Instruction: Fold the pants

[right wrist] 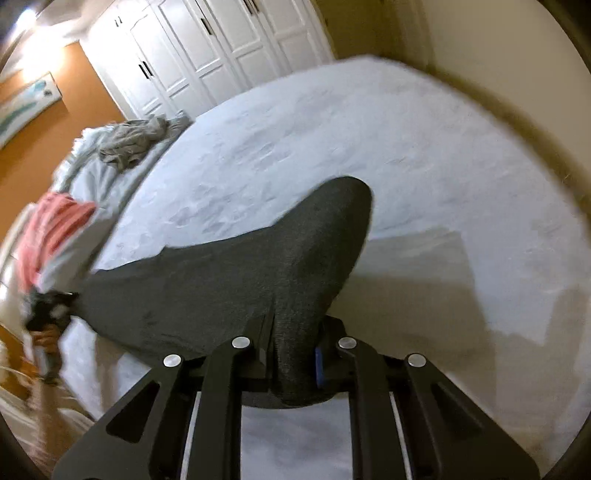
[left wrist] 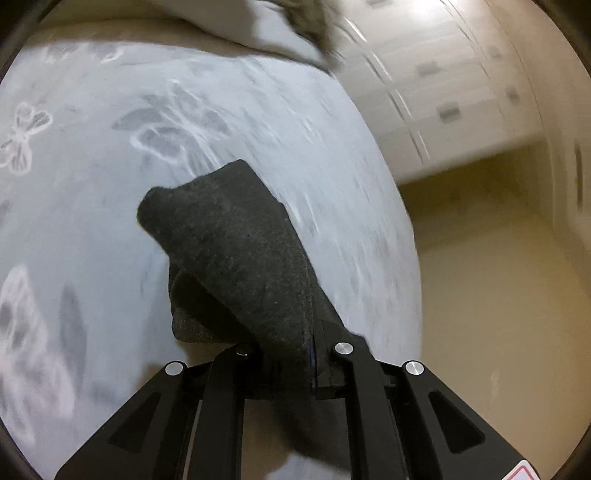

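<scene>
Dark grey pants [left wrist: 229, 251] hang over the pale butterfly-print bed sheet [left wrist: 92, 177]. My left gripper [left wrist: 291, 356] is shut on one end of them, and cloth covers its fingertips. In the right wrist view the pants [right wrist: 221, 280] stretch as a taut band above the bed [right wrist: 369, 147], from my right gripper [right wrist: 295, 345], which is shut on a bunched end, out to the left gripper [right wrist: 50, 308] at the far left, where a hand [right wrist: 44, 339] holds it. The rest of the pants drape below both grippers, out of sight.
A crumpled grey garment [right wrist: 136, 144] lies on a folded blanket at the bed's far end, also seen as the grey garment [left wrist: 306, 22]. A pink cloth [right wrist: 55, 229] sits at the left. White wardrobe doors [right wrist: 207, 48] and beige floor [left wrist: 498, 295] border the bed.
</scene>
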